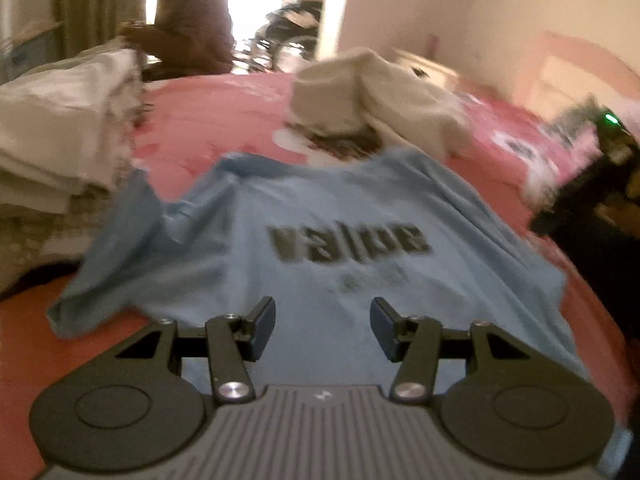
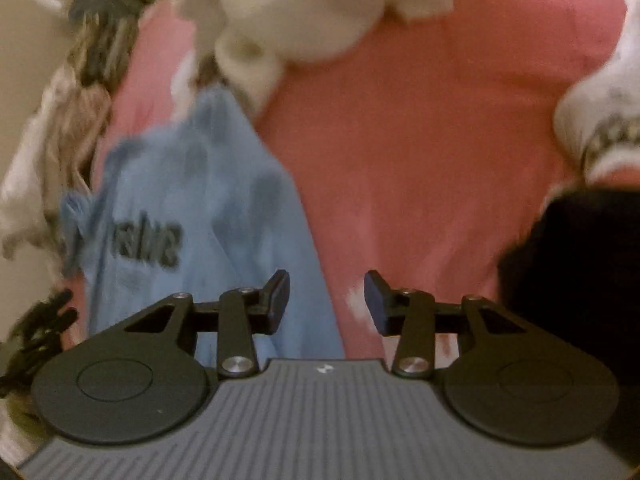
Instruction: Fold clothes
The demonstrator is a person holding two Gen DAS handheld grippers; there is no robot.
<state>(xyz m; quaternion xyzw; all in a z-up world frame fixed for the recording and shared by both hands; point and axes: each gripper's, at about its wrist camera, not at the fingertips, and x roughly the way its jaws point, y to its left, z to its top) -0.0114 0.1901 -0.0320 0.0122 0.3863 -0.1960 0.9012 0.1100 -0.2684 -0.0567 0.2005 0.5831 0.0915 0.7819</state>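
A light blue T-shirt with dark lettering lies spread on the pink bedsheet, its print facing up. My left gripper hovers over the shirt's near hem, open, with nothing between its fingers. In the right wrist view the same blue T-shirt lies at the left, and my right gripper stands open just past the shirt's right edge, above the pink bedsheet; nothing is in its jaws. Both views are motion-blurred.
A stack of pale folded clothes sits at the left of the bed. A cream garment lies crumpled behind the shirt, seen also as cream garment. A person stands at the far side. A black garment lies at the right.
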